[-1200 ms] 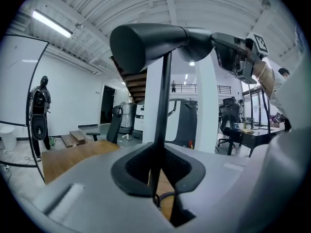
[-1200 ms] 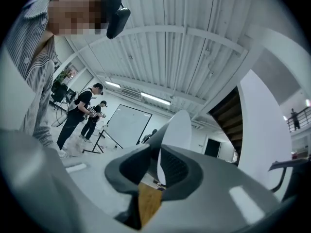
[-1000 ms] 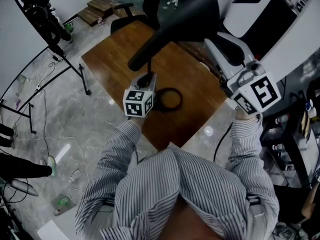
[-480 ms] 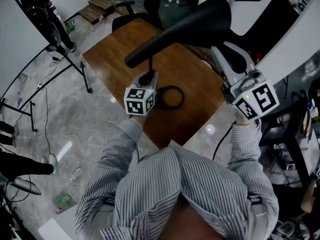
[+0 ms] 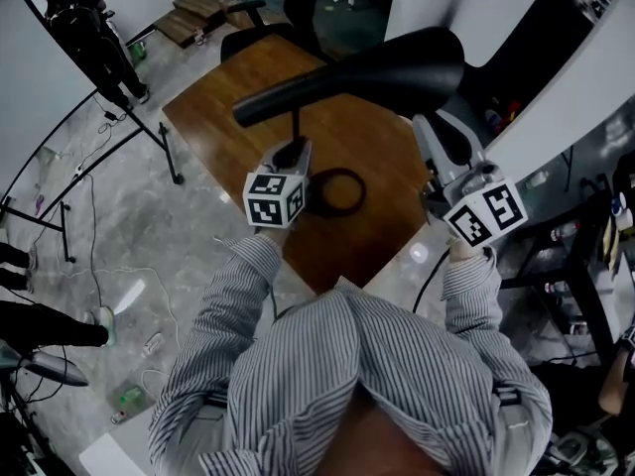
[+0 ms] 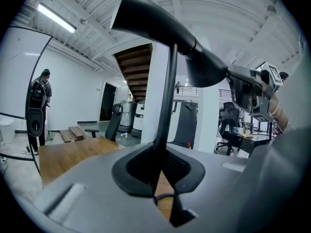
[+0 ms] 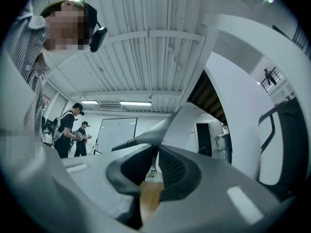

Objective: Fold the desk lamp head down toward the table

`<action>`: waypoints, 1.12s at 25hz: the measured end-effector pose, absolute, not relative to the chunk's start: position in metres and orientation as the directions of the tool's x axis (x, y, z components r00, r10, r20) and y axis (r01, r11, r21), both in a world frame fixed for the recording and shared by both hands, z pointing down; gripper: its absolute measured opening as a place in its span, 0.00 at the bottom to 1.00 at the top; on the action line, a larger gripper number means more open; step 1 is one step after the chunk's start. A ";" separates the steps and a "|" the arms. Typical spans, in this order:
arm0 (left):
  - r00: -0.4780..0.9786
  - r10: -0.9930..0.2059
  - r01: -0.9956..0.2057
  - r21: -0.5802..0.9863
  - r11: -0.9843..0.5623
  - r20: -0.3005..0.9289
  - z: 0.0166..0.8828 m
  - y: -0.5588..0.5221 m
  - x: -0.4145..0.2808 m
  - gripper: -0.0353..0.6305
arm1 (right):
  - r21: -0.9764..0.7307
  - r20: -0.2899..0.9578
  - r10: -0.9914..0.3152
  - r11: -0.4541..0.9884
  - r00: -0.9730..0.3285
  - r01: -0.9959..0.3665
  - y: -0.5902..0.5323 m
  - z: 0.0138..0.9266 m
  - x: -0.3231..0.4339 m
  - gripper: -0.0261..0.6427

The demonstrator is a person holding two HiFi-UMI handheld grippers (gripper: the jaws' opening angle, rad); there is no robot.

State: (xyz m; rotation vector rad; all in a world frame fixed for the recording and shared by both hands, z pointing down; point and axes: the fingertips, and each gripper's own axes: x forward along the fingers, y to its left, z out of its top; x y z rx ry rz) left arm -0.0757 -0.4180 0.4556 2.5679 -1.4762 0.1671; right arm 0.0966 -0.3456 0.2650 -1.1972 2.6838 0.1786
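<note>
A black desk lamp stands on the wooden table [image 5: 223,117], its ring base [image 5: 337,193] beside my left gripper. The left gripper [image 5: 294,155] is shut on the thin upright stem [image 5: 296,127], which runs up between its jaws [image 6: 165,130] in the left gripper view. The long cone-shaped lamp head [image 5: 377,72] lies nearly level above the table, narrow end to the left. My right gripper [image 5: 437,127] holds the head's wide end from below. Its jaws are closing, with the shade's wall [image 7: 177,125] between them in the right gripper view.
A black office chair [image 5: 298,8] stands behind the table. A tripod stand [image 5: 149,132] and a person [image 5: 94,38] are on the floor at the left, with cables around. A pale desk corner [image 5: 412,256] and dark shelving [image 5: 585,266] are at the right.
The right gripper has come down and rolled, and the lamp head has swung with it from a steep slant to nearly level. The left gripper has stayed on the stem.
</note>
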 end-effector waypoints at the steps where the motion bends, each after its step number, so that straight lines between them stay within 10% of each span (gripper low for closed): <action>1: 0.501 -0.846 -0.865 0.095 -0.492 0.181 0.456 -0.418 -0.076 0.10 | 0.013 -0.218 -0.728 0.664 -0.650 -0.748 -0.346 0.273 0.097 0.10; 28: 0.479 -0.859 -0.878 0.108 -0.467 0.182 0.456 -0.419 -0.074 0.11 | -0.310 -0.016 -0.719 0.664 -0.695 -0.680 -0.338 0.447 0.005 0.08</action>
